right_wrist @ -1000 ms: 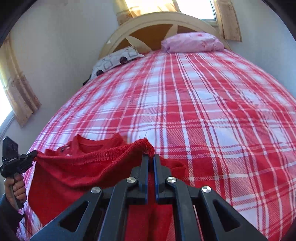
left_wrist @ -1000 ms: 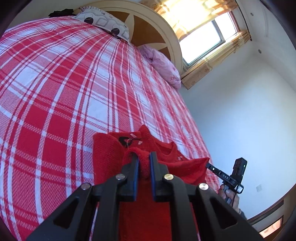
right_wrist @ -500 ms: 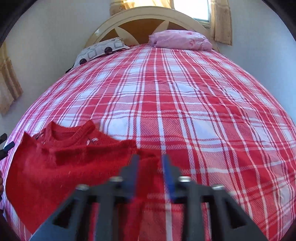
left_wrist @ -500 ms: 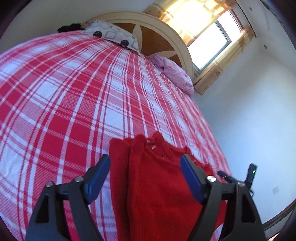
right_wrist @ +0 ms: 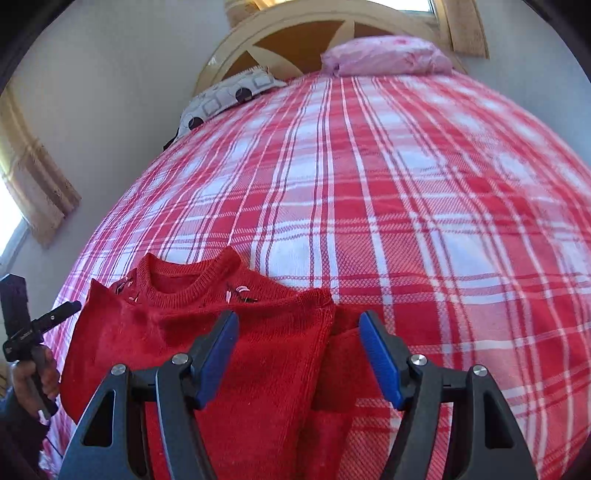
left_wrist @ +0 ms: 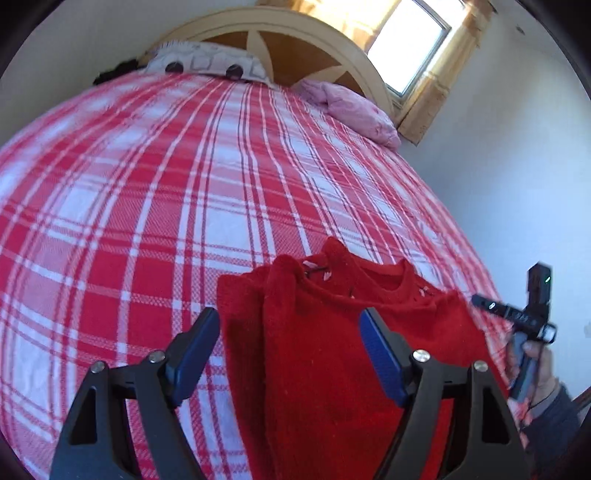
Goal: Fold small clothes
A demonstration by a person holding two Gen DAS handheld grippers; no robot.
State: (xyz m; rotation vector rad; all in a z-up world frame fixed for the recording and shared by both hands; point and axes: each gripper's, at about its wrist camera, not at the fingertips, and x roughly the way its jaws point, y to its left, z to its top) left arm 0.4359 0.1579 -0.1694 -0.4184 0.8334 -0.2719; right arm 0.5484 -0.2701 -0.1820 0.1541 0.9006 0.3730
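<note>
Left wrist view: I log my left gripper [left_wrist: 288, 350], jaws spread wide after just opening, nothing pinched; its blue pads [left_wrist: 382, 356] stand clear above the red sweater [left_wrist: 332, 369], which fills the lower centre of the frame on the plaid bedspread [left_wrist: 166, 203]. At the right edge I note my other hand [left_wrist: 532, 365] on its handle. Right wrist view: my right gripper [right_wrist: 297, 350] is likewise spread, having just opened, holding nothing; the sweater lies in the lower left and centre, round collar [right_wrist: 188, 280] toward the headboard [right_wrist: 295, 33], one side panel turned inward with its folded edge running down between the jaws. Background items: grey patterned pillow [right_wrist: 225, 98] and pink pillow [right_wrist: 384, 55] at the top of the frame, curtained window [left_wrist: 410, 40] at upper right in the left view. Step in hand, as I judge it: the fold of the sides has been laid down and let go, both tools free. Next move likely calls for taking hold of the hem or the collar end at two matching points and carrying one over the other, keeping the tucked sides from springing open.
</note>
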